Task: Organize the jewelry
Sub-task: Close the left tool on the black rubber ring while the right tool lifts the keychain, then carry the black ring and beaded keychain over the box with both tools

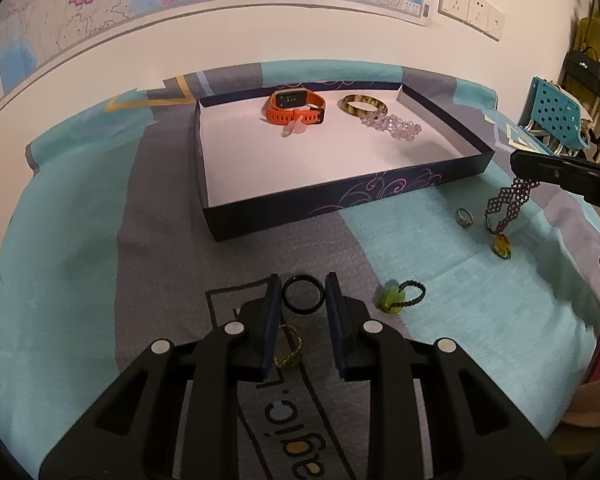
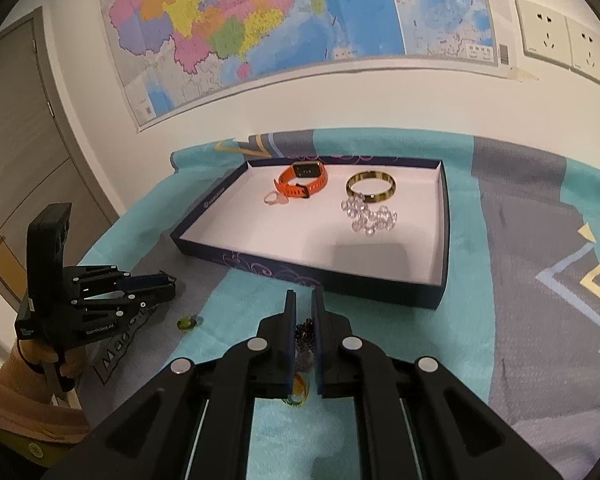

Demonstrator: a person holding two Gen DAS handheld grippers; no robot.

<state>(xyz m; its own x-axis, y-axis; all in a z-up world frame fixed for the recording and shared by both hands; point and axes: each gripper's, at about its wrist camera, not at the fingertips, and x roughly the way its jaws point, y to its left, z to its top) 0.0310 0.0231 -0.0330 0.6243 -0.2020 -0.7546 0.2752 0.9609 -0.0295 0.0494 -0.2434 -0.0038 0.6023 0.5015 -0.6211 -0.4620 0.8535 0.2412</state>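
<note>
In the box [image 1: 260, 216] beyond both tongs, an orange watch [image 1: 296, 107], a tortoiseshell bangle [image 1: 363, 105], a clear bead bracelet [image 1: 392, 125] and a small pink piece [image 1: 294, 129] already lie; the rest waits on the surface [image 1: 80, 240]. The left tongs [image 1: 303, 298] clench a black ring [image 1: 303, 294] between their tips. To their right sit a green-charm loop [image 1: 402, 298] and a small ring [image 1: 465, 217]. The right tongs [image 2: 303, 308] are clenched on a purple beaded strand [image 1: 508, 200] hanging clear.

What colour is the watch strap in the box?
Orange; the watch shows best in the right wrist view, lying inside the box.
</note>
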